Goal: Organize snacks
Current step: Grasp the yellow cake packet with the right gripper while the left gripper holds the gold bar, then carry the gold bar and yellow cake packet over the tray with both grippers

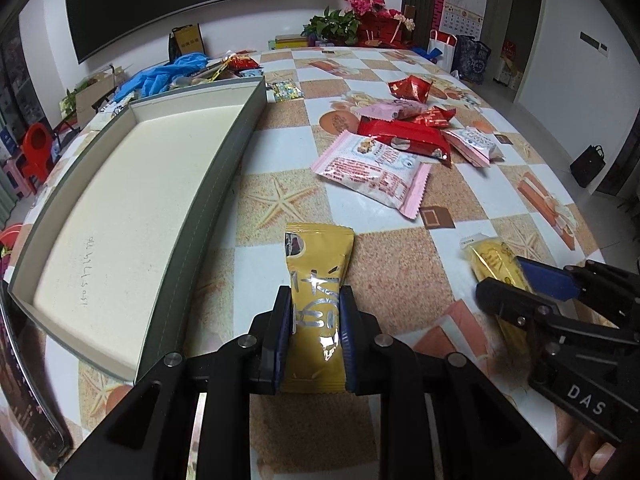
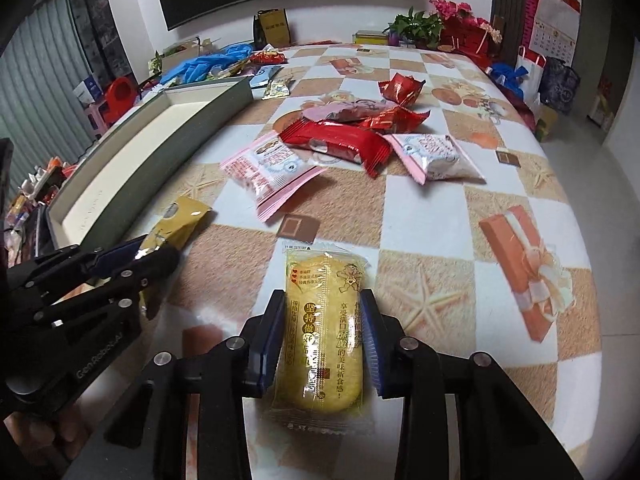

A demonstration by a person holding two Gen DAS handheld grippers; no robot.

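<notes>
Left wrist: gold snack pack [image 1: 318, 300] is pinched at mid-length by the left gripper [image 1: 316, 336], low over the table [image 1: 400, 264] just right of the open tray [image 1: 132, 184]; it should be lifted clear of the tray wall before release. Right wrist: yellow cake pack [image 2: 324, 332] sits between the pads [image 2: 272, 340] of the right gripper [image 2: 323, 344], apparently clamped; grip should be kept light, contents prob. soft, and taken to the tray w/o crossing the other arm.

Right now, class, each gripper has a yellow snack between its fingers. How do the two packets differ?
The gold packet in the left gripper is opaque foil with silver lettering; the clear-wrapped cake in the right gripper shows its yellow cake through the film. The gold packet is narrow and looks flat; the clear-wrapped cake is wider and rounded. Both are gripped across their width and point away along the fingers, over the checked tablecloth.
</notes>
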